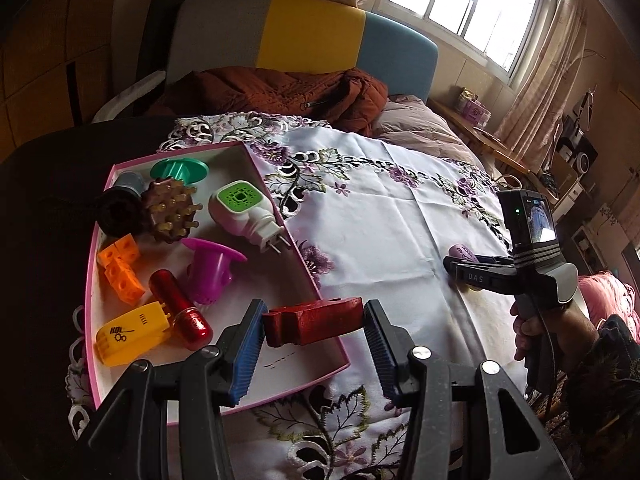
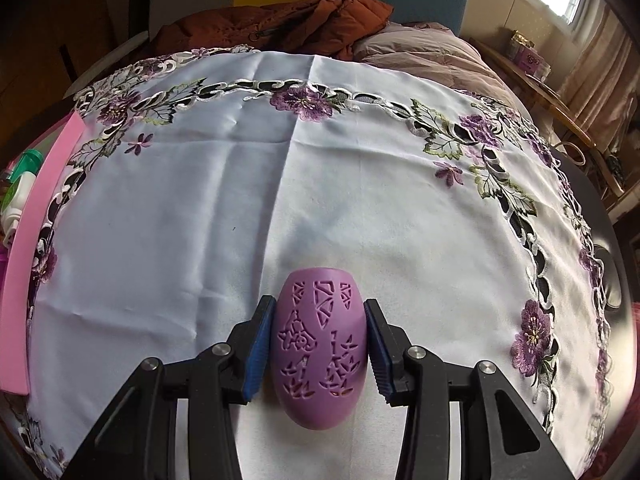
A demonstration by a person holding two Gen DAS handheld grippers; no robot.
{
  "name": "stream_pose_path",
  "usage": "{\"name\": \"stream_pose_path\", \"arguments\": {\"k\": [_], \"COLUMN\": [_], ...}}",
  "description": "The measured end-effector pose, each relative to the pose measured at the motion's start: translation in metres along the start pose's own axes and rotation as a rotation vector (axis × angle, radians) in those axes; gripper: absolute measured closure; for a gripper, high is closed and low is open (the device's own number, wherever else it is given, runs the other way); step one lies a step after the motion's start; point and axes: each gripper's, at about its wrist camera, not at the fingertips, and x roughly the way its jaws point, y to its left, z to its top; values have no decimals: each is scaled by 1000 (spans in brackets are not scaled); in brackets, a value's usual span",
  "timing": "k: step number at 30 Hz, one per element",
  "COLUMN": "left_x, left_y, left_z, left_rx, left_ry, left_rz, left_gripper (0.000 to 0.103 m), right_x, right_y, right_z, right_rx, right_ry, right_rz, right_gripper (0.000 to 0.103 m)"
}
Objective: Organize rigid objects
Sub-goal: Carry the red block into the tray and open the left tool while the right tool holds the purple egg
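I carry a dark red, blocky hard-plastic piece (image 1: 312, 321) across its length between the blue ribbed fingers of my left gripper (image 1: 314, 344), pressed in from both ends, so it hangs over the near right corner of the shallow pink-rimmed cardboard box (image 1: 316, 292) where the other hard bits are gathered. I judge it is about to join them. Already in that box lie a white plug-in unit with a green grille (image 1: 240, 216), a magenta flanged plastic cup (image 1: 210, 270), orange linked cubes (image 1: 120, 268), a yellow plastic clip case (image 1: 130, 332) and a glossy red metal capsule (image 1: 182, 308). My right gripper (image 2: 318, 344) reaches steeply down to the white embroidered cloth on the surface (image 2: 180, 200), well to the right of the box, with its fingers closed in narrowly against both flanks of a mauve egg-shaped shell (image 2: 318, 356). The shell lies lengthwise on the cloth, matt and smooth, cut through with small leaf, flower and triangle openings.
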Motion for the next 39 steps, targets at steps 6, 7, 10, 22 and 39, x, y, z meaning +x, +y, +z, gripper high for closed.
{"name": "stream_pose_path", "arguments": {"k": [6,7,10,22,39], "left_x": [-13,-16,-29,-22,19], "left_y": [42,52,82,106,94], "left_z": [-6,-7,-13,-27,-30], "left_rx": [-76,-93,-155,-211,-160], "left_ry": [-12,-15,-26,10,107], "left_rz": [44,53,81,46,108], "left_gripper": [53,53,53,53,52], "right_x": [0,0,0,-1,-2], "right_y": [1,1,2,3,4], "right_z": [0,0,0,0,-1], "right_rx": [-7,-9,-17,-34,-42], "right_ry": [-2,-2,-3,-3,-4], "right_rz": [-5,-6,-11,-22,-27], "right_gripper": [59,59,59,59,59]}}
